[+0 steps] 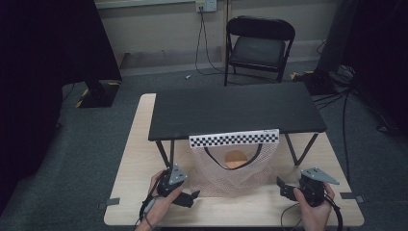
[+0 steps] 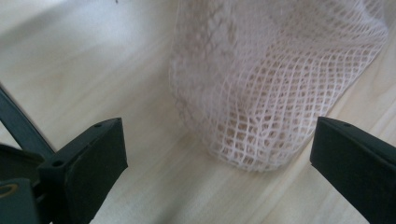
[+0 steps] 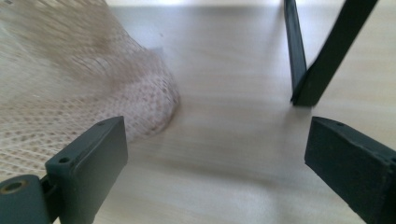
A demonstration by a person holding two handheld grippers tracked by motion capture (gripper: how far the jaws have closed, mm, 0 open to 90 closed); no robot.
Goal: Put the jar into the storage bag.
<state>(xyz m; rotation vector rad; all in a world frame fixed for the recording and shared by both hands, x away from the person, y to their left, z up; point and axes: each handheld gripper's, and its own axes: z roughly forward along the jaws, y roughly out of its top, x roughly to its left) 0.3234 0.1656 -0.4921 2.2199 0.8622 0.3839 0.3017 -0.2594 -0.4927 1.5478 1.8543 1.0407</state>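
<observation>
The mesh bag [image 1: 234,174] hangs from the near edge of a raised black shelf [image 1: 231,109], and its bottom sags onto the light wooden table [image 1: 139,144]. Through its open mouth an orange round thing [image 1: 235,158] shows — only the top of it, the rest veiled by the netting, so what it is cannot be told. A black-and-white checkered strip [image 1: 234,139] runs along the bag's top edge. The netting is pale pink, soft, woven in open diamonds. The left gripper [image 1: 188,198] sits near the bag's left lower corner, jaws wide, nothing between them — the right gripper [image 1: 283,187] stands off to the bag's right, likewise gaping and empty. Beside it a thin black shelf leg [image 3: 322,56] meets the table.
</observation>
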